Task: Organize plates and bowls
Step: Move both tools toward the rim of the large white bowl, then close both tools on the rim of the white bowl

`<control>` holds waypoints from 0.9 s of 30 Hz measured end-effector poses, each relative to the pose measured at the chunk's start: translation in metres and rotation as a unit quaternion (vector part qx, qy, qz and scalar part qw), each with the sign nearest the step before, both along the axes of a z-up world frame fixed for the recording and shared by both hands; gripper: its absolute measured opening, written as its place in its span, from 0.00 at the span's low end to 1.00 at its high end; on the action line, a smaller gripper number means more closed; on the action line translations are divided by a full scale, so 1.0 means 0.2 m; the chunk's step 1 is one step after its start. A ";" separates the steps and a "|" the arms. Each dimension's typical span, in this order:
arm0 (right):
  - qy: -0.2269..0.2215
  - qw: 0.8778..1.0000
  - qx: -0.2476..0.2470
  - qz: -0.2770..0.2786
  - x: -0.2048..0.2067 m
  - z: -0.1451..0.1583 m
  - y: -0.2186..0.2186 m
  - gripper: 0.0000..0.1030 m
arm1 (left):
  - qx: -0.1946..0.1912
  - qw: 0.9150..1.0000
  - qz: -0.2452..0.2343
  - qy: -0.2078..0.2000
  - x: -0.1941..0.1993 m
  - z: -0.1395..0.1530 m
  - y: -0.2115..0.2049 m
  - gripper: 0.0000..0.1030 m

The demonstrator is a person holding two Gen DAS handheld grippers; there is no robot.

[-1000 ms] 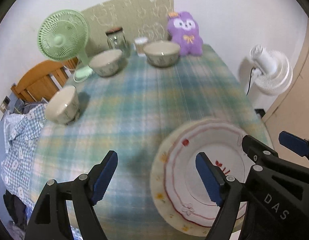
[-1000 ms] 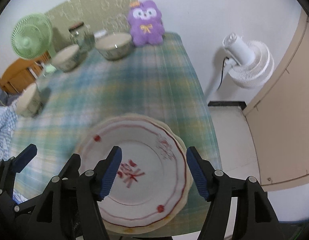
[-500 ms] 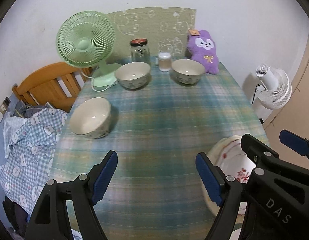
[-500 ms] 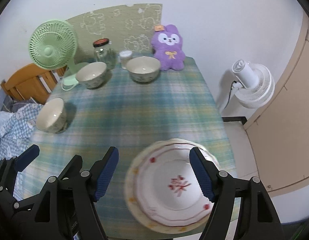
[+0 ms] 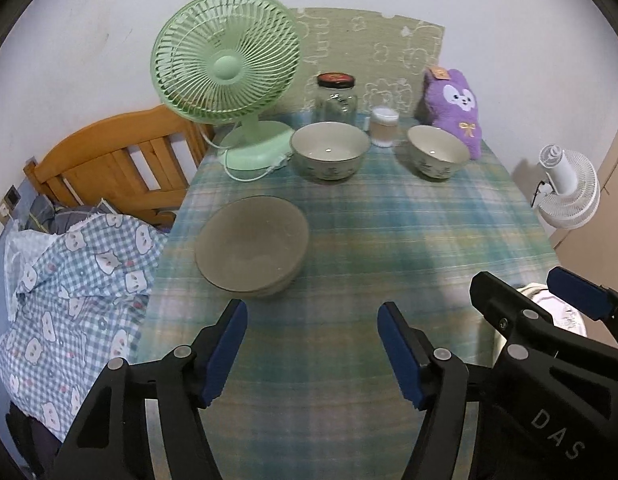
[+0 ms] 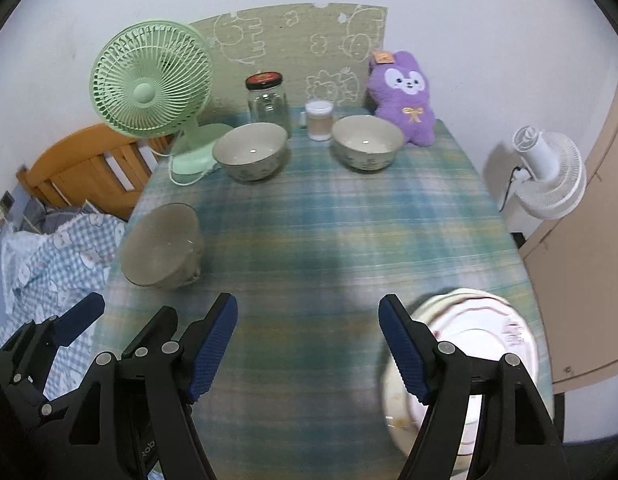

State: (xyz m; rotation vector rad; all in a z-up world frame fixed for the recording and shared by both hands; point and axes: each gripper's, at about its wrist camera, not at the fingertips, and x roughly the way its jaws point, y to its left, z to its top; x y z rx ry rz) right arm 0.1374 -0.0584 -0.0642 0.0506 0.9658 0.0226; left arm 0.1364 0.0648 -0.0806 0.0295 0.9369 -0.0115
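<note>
Left gripper (image 5: 311, 346) was closing on nothing — near bowl (image 5: 251, 251) just ahead. Right gripper (image 6: 307, 346) (also empty) sat spread beside the stacked plates (image 6: 475, 336).

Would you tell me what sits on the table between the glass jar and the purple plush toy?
A small white-lidded container stands between the glass jar and the purple plush toy; both wrist views show it.
</note>
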 end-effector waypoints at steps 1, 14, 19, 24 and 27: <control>0.000 1.000 -0.007 0.001 0.02 -0.01 0.04 0.74 | 0.002 1.000 -0.002 0.001 0.02 -0.02 0.03 0.67; 0.010 1.000 -0.017 0.021 0.27 -0.15 0.37 0.74 | 0.012 1.000 0.026 0.005 0.22 -0.18 0.33 0.64; 0.008 1.000 -0.005 0.028 0.38 -0.21 0.46 0.70 | 0.014 0.999 0.033 0.007 0.33 -0.23 0.41 0.58; 0.019 0.999 0.000 0.030 0.50 -0.29 0.54 0.62 | 0.004 0.999 0.028 0.026 0.44 -0.32 0.46 0.44; 0.027 0.999 0.005 0.026 0.56 -0.35 0.56 0.59 | 0.008 0.999 0.036 0.029 0.49 -0.36 0.49 0.43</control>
